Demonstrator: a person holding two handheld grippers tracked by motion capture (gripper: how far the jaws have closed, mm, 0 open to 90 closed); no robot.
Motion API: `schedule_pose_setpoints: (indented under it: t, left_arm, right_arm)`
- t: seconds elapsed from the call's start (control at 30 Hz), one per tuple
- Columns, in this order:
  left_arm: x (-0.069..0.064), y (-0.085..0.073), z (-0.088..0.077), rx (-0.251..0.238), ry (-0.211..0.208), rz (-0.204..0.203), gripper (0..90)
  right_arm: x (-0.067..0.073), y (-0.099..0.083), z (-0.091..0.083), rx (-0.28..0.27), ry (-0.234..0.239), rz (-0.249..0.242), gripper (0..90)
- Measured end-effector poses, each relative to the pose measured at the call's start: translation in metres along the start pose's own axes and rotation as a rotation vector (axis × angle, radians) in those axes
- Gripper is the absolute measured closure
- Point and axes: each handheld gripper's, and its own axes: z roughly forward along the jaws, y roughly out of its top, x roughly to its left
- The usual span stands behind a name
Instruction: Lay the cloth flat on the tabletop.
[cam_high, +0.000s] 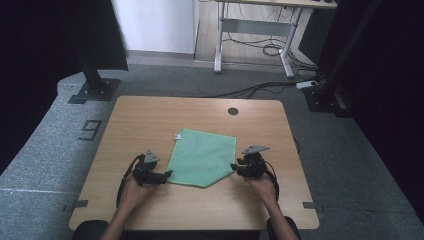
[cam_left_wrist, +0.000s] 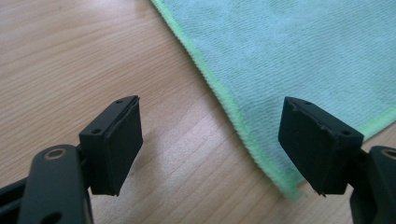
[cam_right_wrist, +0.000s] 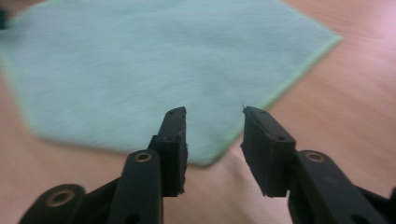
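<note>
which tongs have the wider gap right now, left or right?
The left tongs, at the green cloth's left edge: their pads stand far apart in the left gripper view. The right tongs show a narrower gap, nothing pinched.

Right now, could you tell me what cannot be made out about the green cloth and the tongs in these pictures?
- Small white tag on the green microfibre cloth: too small to read, high view.
- Cloth's far edges: cut off by the frame, left gripper view.
- Cloth weave: motion-blurred, right gripper view.
- Whether the right tongs touch the cloth corner: blur, and too small in the high view.
- Underside of the cloth: hidden against the wooden table.
</note>
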Motion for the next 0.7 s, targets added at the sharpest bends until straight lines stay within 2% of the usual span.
schedule_pose_setpoints:
  t: [0.03,0.07,0.13,0.2,0.23,0.27,0.3,0.37,0.43,0.5,0.6,0.7]
  left_arm:
    - [0.0,0.0,0.0,0.0,0.0,0.0,21.8]
    - [0.0,-0.001,0.001,0.004,0.0,0.001,21.9]
    - [0.0,-0.002,0.004,0.012,-0.001,0.003,21.9]
    - [0.0,-0.005,0.008,0.022,-0.005,0.005,22.0]
    - [0.0,-0.005,0.008,0.022,-0.005,0.005,21.6]
    - [0.0,-0.005,0.008,0.015,-0.008,0.003,21.5]
    - [0.0,-0.005,0.008,0.016,-0.007,0.005,21.5]
    - [0.0,-0.006,0.008,0.01,-0.008,0.005,21.3]
    - [0.0,-0.007,0.009,0.003,-0.008,0.003,21.0]
    - [-0.001,-0.007,0.009,0.002,-0.007,0.004,20.9]
    - [0.0,-0.006,0.009,0.002,-0.009,0.006,20.8]
    - [0.0,-0.006,0.009,0.002,-0.01,0.006,20.7]
  right_arm:
    - [0.0,0.0,0.0,0.0,0.0,0.0,60.8]
    - [0.009,-0.002,0.0,0.008,0.041,-0.022,63.3]
    - [0.019,-0.004,0.002,0.02,0.074,-0.051,64.2]
    - [0.028,-0.005,0.005,0.027,0.099,-0.071,63.5]
    - [0.028,-0.005,0.005,0.027,0.099,-0.071,63.5]
    - [0.035,-0.005,0.009,0.029,0.135,-0.088,60.5]
    - [0.035,-0.005,0.009,0.029,0.135,-0.088,60.5]
    - [0.042,-0.005,0.018,0.049,0.138,-0.124,57.8]
    - [0.043,-0.005,0.021,0.057,0.127,-0.13,57.9]
    - [0.044,-0.006,0.027,0.083,0.107,-0.149,64.7]
    - [0.048,-0.008,0.029,0.074,0.055,-0.191,80.3]
    - [0.049,-0.007,0.028,0.076,0.051,-0.195,85.0]
